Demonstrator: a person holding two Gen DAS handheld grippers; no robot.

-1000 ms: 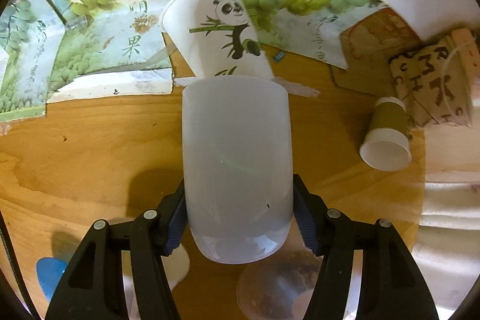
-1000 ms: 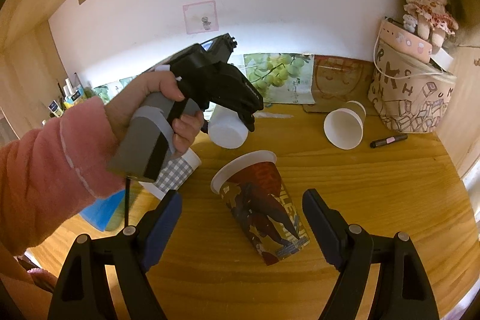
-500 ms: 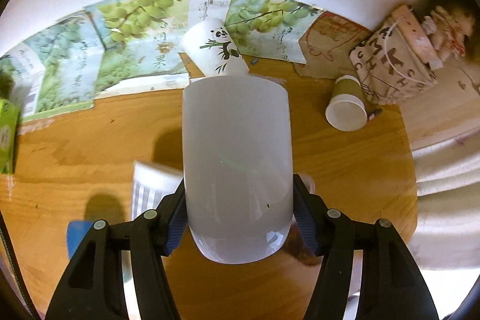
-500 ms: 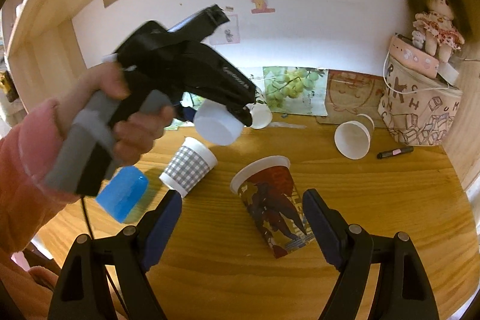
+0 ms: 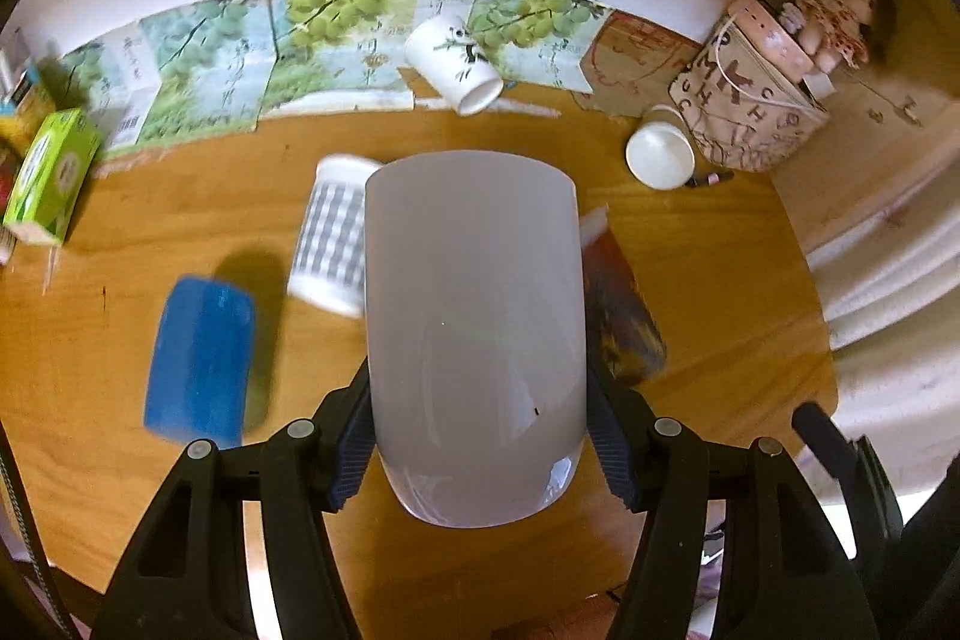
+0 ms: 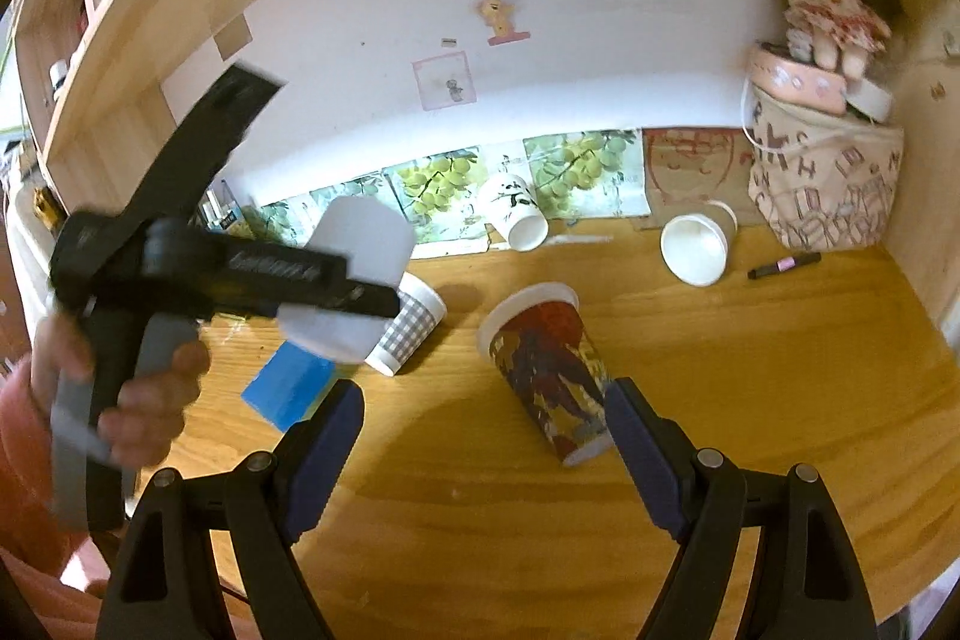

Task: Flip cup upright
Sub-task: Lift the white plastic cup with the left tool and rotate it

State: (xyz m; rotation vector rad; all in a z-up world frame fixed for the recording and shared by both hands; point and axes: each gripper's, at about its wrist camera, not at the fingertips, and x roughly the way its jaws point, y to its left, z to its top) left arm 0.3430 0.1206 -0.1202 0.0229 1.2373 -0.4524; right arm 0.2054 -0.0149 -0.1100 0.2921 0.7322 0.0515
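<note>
Left gripper [image 5: 477, 436]: I clamp the white cup [image 5: 474, 328] between both pads, lifted clear above the wooden desk [image 5: 720, 292].
Blue cup [image 5: 201, 361]: lies on its side, far left.
Checked cup [image 5: 333, 235]: on its side beside it.
Patterned cup [image 6: 549, 373]: lying tipped between my right fingers.
Right gripper [image 6: 483, 454]: spread wide, gripping nothing.

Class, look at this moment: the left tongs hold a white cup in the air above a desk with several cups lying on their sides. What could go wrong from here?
1. The white cup is smooth and gripped by the left tongs only near its closed end, so it might slip while turning.
2. Set down carelessly, it could land on the checked cup or blue cup lying below.
3. The open right tongs sit close to the red cup and could nudge it rolling.
</note>
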